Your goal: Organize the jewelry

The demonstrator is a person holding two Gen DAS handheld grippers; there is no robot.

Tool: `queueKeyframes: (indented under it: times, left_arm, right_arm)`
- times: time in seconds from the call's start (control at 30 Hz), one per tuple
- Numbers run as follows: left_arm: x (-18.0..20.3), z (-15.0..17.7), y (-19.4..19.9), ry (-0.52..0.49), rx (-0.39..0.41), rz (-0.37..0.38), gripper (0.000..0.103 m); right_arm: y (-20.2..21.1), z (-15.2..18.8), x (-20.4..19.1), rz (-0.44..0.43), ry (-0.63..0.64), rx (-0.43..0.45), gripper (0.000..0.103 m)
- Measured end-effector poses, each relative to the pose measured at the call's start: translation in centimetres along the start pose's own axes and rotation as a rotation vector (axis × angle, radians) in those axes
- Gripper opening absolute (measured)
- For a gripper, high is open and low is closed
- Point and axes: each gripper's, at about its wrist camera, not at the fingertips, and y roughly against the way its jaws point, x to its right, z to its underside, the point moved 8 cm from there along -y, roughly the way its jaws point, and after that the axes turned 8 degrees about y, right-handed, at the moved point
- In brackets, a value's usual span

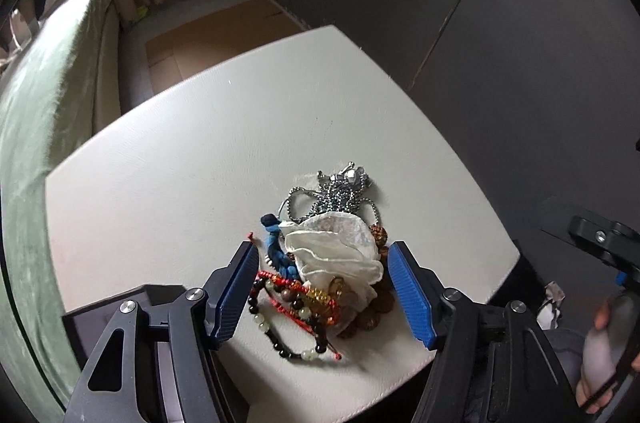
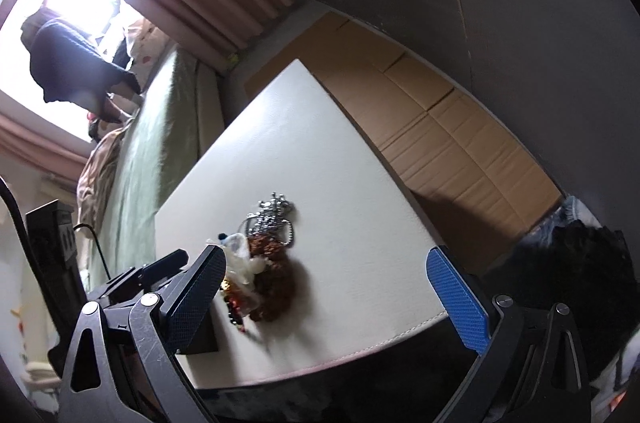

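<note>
Left gripper (image 1: 324,287): black metal linkage arms with triangular cutouts, round silver screws at the pivots. Fingers (image 1: 410,291) are flat paddles, black backs, bright blue pads with a fine ribbed texture.

Right gripper (image 2: 336,299): same build, black arms, silver pivot screws, scuffed finish on the near-left arm. Its right pad is bright blue with a fine grid texture; its left pad sits in shadow and looks dark.

From the left wrist view, the right gripper's black handle body with one silver screw and a small blue part shows at far right, and the person's hand (image 1: 604,351) on a grey grip.
</note>
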Motion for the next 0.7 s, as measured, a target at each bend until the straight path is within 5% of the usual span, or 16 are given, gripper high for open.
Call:
queueKeyframes:
  times: [0.1,0.17,0.23,0.7]
  left_arm:
    - [0.1,-0.2,-1.1,0.003,-0.012,0.008,0.056]
    - [0.0,0.2,-1.7,-0.005,-0.033,0.011,0.036]
    - [-0.1,0.6,-1.9,-0.005,-0.043,0.033,0.005]
    - [-2.6,0.9,2.5,0.07,0.093,0.21,0.0]
  right_arm:
    - [0.0,0.0,-0.1,0.007,0.01,-0.006,0.102]
    - [0.0,-0.1,-0.2,0.009,0.019,-0.005,0.102]
    - [-0.2,0.0,-0.3,0.005,0.026,-0.005,0.102]
    - [-3.1,1.8,-2.9,-0.013,0.056,-0.078,0.102]
